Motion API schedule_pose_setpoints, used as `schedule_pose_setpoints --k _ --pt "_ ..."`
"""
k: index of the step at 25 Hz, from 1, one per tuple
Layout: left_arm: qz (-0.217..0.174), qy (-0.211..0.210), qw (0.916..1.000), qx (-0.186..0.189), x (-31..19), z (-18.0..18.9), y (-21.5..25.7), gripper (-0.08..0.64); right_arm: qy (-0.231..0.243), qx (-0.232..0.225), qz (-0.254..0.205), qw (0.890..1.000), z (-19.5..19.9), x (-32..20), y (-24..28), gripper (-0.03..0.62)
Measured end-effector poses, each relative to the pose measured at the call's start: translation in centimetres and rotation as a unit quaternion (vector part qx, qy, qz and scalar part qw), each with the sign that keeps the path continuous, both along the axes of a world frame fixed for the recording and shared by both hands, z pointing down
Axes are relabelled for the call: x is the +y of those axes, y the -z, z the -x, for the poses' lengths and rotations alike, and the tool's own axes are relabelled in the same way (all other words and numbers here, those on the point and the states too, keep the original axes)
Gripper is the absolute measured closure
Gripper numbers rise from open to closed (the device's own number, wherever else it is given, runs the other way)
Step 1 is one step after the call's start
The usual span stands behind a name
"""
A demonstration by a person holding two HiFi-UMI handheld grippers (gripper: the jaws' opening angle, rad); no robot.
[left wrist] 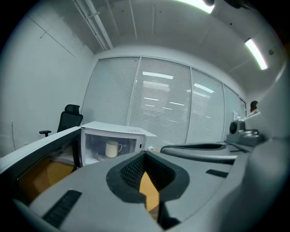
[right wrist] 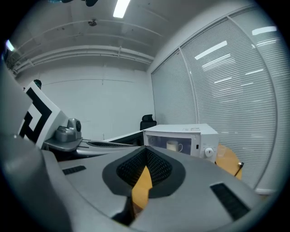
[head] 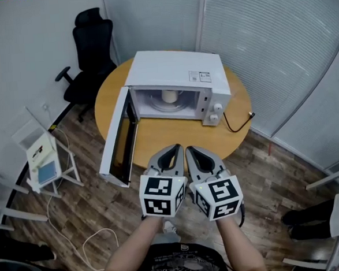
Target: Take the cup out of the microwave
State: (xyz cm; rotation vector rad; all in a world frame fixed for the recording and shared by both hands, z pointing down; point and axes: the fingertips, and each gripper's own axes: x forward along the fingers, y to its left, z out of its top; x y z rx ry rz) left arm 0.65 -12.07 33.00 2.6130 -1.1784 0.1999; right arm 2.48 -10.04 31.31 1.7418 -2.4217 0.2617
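Note:
A white microwave [head: 177, 73] stands on a round wooden table [head: 175, 134], its door [head: 119, 140] swung open to the left. A cream cup [head: 169, 95] stands upright inside on the turntable. My left gripper [head: 178, 149] and right gripper [head: 189, 151] hover side by side in front of the table's near edge, short of the microwave, both shut and empty. In the left gripper view the cup [left wrist: 112, 148] shows inside the cavity beyond the closed left gripper [left wrist: 145, 154]. The right gripper view has the cup [right wrist: 172, 146] behind the microwave's window, past the closed right gripper [right wrist: 146, 149].
A black office chair [head: 88, 51] stands behind the table at the left. A white rack [head: 44, 158] and a loose cable [head: 78, 242] are on the wooden floor at the left. The microwave's cord [head: 238, 124] trails over the table at the right. Blinds line the far walls.

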Motion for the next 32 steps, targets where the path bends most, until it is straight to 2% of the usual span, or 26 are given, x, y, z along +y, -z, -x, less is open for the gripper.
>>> schedule_pose_setpoints --k 10,20,27,32 --pt "-0.002 0.010 0.9999 0.004 -5.4 -1.3 -1.1 0.554 -0.001 0.001 -0.002 1.000 -1.3 -5.2 -0.2 0.577" --pt "-0.029 0.056 0.9974 0.035 -12.1 -4.3 -2.8 0.554 0.049 0.009 -0.010 0.999 -4.4 -11.6 -1.0 0.577" --pt "-0.049 0.107 0.9924 0.034 -16.2 -4.9 -5.1 0.554 0.079 0.013 -0.020 0.997 -5.6 -14.7 -2.1 0.577" --pt "-0.041 0.115 0.9921 0.027 -18.4 -5.1 -7.4 0.551 0.098 0.018 -0.014 0.995 -5.3 -15.5 -3.7 0.577"
